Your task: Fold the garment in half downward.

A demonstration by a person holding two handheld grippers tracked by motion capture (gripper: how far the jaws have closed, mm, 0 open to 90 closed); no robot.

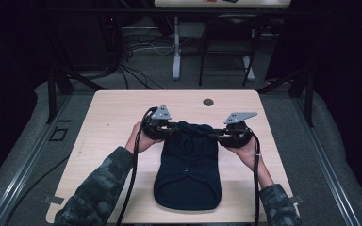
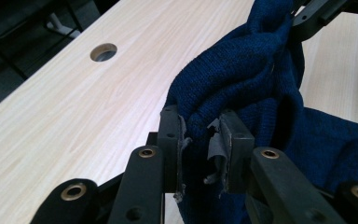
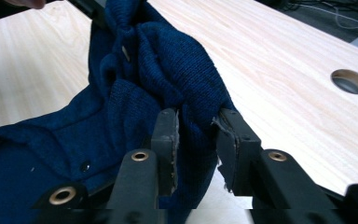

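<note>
Tongs first, from the left: the left gripper [image 1: 169, 128] is clenched on a bunched fold of the navy knit sweater [image 1: 188, 174], and the right gripper [image 1: 221, 137] grasps another fold of the same garment a little way off, so the gathered top edge runs between the two pairs of jaws. Below and toward the person from both tongs, the rest of the garment lies flat on the wooden table [image 1: 108, 122], its rounded hem nearest the person.

Judging by the ribbed knit and the way it puckers, the sweater [image 2: 261, 74] should be light, soft and entirely limp; it will sag and stretch and will not hold a shape. The sensible hold looks like a thick gathered fold, as now, taken deep in the pads so the loose weave does not creep out.

From above, the whole outline of the garment and both forearms in camouflage sleeves [image 1: 99, 188] are plain, but the bite itself is lost in dark cloth. Along the left gripper [image 2: 200, 144], fabric sits between worn, frayed pads [image 2: 214, 144], with the table's cable hole [image 2: 103, 51] beyond. Along the right gripper [image 3: 196, 140], a small button [image 3: 85, 165] shows on the sweater [image 3: 135, 65], left of the jaws.
</note>
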